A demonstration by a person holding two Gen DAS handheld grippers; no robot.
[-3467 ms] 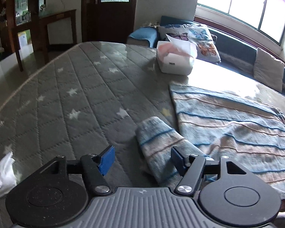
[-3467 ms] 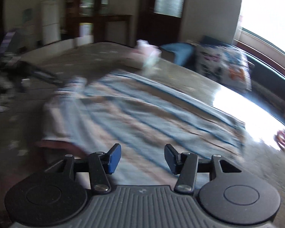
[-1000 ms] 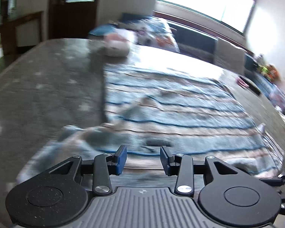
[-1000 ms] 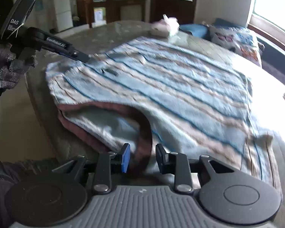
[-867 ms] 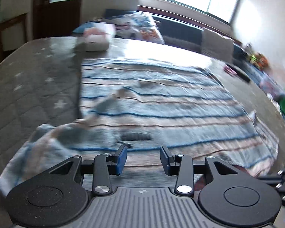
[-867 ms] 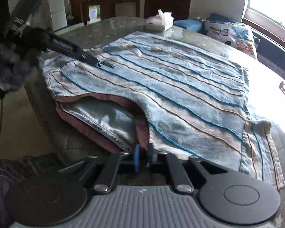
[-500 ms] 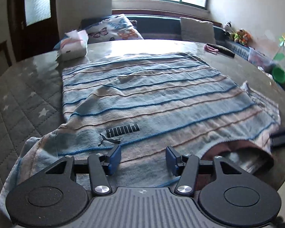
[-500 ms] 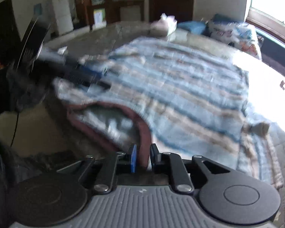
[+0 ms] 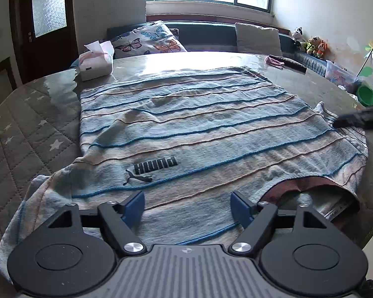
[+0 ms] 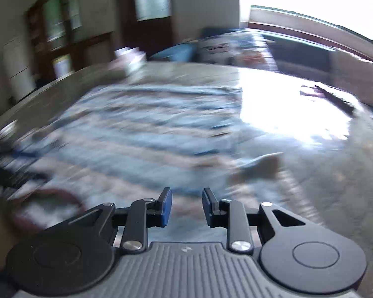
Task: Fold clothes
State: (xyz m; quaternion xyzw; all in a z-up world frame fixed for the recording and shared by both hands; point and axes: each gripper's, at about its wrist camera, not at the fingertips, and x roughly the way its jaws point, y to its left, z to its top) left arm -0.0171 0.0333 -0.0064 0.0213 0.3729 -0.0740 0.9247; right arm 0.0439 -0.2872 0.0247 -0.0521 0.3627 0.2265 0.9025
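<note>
- A striped sweater (image 9: 199, 129) in pale blue and beige lies spread flat, front up, on a table (image 9: 32, 129) covered with a grey quilted star-print cloth under a clear sheet.
- A black logo (image 9: 151, 168) on the sweater's chest reads upside down from the left wrist view, near the end closest to that camera.
- The dark reddish collar (image 9: 308, 186) opens at the sweater's near edge, right of the logo, showing the lining inside.
- The left gripper (image 9: 187, 204) hangs over the sweater's near edge, left of the collar; its jaws are opening and already spread wide, with only flat fabric below and nothing pinched.
- The right gripper (image 10: 187, 207) shows in a heavily blurred view above the sweater's near edge, to the right of the collar; its jaws are opening, a narrow gap between the blue pads (image 10: 166, 207), nothing caught between them.
- From the left wrist view, a dark blurred tip of the right gripper reaches the sweater's right shoulder edge.
- A white tissue box (image 9: 95, 62) stands on the table beyond the sweater's far left corner.
- A butterfly-print pillow (image 9: 149, 41) rests on a bench behind the table, beyond the sweater.
</note>
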